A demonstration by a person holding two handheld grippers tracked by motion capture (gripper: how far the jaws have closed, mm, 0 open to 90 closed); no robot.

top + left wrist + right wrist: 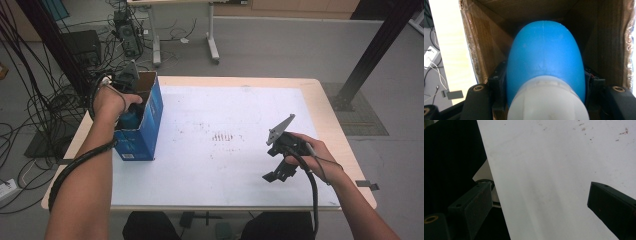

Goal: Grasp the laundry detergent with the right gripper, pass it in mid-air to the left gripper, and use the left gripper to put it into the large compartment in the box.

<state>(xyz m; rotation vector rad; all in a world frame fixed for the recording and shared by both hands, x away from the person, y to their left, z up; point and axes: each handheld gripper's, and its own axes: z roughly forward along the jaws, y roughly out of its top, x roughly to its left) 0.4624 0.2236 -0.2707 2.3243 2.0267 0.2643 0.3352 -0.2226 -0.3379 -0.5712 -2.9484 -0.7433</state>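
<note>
The left claw (544, 100), clamped on the blue-and-white bottle (545, 62), holds it lengthwise inside the open blue cardboard box (150, 115) at the table's (320, 100) nine o'clock edge; the right claw (280, 165) idles open at four o'clock.

My table (320, 107) has a pale wood top, mostly covered by a white sheet (235, 170) flecked with small reddish-brown marks (223, 136) near its middle. Beyond the far edge, on the grey floor, stands another table's white leg (212, 35) with a foot. To my left, black cables (35, 100) hang and sprawl across the floor beside a dark box (82, 45). A black post (372, 50) rises at the far right, next to a dark mat (362, 117).
</note>
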